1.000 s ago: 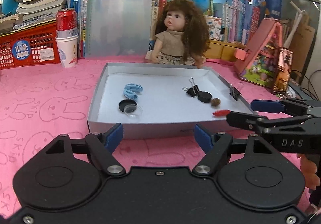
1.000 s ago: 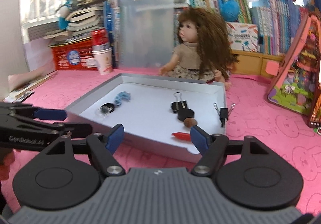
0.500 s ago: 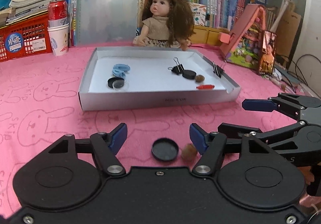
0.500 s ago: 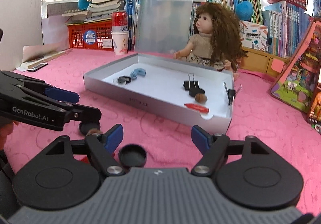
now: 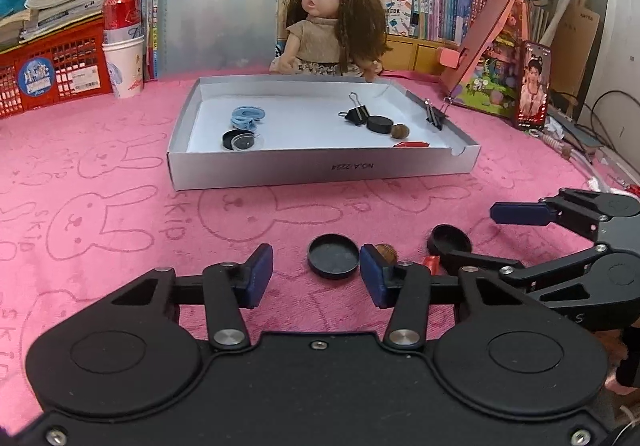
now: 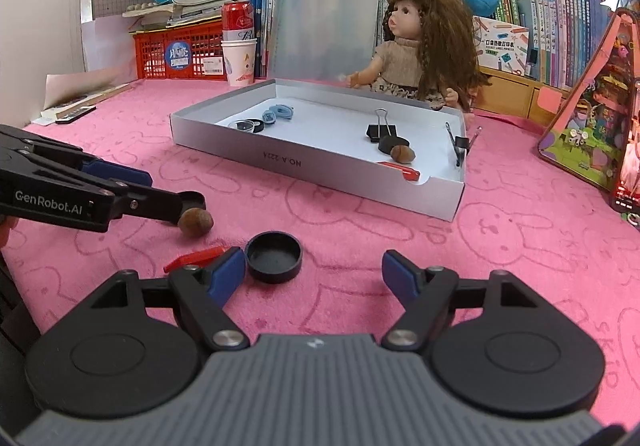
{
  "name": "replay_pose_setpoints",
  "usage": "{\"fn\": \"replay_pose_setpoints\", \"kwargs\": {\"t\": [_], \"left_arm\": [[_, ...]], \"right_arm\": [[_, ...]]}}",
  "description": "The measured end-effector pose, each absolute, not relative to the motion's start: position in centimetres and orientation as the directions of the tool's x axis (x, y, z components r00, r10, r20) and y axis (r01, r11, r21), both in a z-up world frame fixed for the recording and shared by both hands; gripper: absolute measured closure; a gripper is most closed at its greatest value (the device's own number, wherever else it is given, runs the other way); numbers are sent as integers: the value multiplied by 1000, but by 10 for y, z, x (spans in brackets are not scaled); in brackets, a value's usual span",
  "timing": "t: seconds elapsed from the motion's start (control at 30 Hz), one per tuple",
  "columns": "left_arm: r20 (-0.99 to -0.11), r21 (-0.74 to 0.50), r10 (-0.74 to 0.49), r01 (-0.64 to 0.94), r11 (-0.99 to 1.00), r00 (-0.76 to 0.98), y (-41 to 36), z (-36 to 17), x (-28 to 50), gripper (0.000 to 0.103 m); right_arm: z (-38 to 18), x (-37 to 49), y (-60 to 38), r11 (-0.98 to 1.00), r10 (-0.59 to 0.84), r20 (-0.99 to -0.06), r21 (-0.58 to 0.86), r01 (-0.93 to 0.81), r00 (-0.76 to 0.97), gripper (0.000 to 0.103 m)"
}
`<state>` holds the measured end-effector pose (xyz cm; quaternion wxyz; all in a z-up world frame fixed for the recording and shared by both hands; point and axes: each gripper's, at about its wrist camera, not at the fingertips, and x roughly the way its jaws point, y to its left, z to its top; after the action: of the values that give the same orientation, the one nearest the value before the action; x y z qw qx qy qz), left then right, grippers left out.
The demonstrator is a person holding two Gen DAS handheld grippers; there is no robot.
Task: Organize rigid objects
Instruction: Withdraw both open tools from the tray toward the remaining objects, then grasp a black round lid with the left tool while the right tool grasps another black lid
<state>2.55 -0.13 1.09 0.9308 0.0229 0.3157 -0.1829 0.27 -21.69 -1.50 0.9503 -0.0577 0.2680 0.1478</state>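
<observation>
A grey tray point(image 5: 320, 168) point(image 6: 320, 162) on the pink cloth holds blue clips point(image 5: 248, 114), black caps, binder clips point(image 5: 356, 113), a nut point(image 5: 399, 131) and a red piece point(image 5: 412, 144). On the cloth near me lie a black cap point(image 5: 333, 256), a second black cap point(image 5: 450, 240) point(image 6: 274, 256), a nut point(image 6: 195, 222) and a red piece point(image 6: 194, 257). My left gripper point(image 5: 316, 274) is open and empty, just behind the first cap. My right gripper point(image 6: 314, 274) is open and empty, just behind the second cap.
A doll point(image 5: 336, 18) sits behind the tray. A red can on paper cups point(image 5: 122, 46), a red basket point(image 5: 52, 70) and books stand at the back left. A pink toy house point(image 5: 492, 58) and cables lie at the right.
Both grippers have drawn back from the tray toward the near cloth. The loose caps, nut and red piece have come into view in front of the fingers.
</observation>
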Motion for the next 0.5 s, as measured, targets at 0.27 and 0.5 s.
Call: {"fn": "replay_pose_setpoints", "kwargs": {"t": [0.27,0.5], "left_arm": [[-598,-43,-303,348,937,742,-4,2,27,57],[-572,-24,-287,334,942,768,-10,-4,28,54]], "right_arm": [[-19,4,-215,952,242,-534,-29,-303,810,18],[-19,4,-215,953,244,-534,-24,-302,810,18]]}}
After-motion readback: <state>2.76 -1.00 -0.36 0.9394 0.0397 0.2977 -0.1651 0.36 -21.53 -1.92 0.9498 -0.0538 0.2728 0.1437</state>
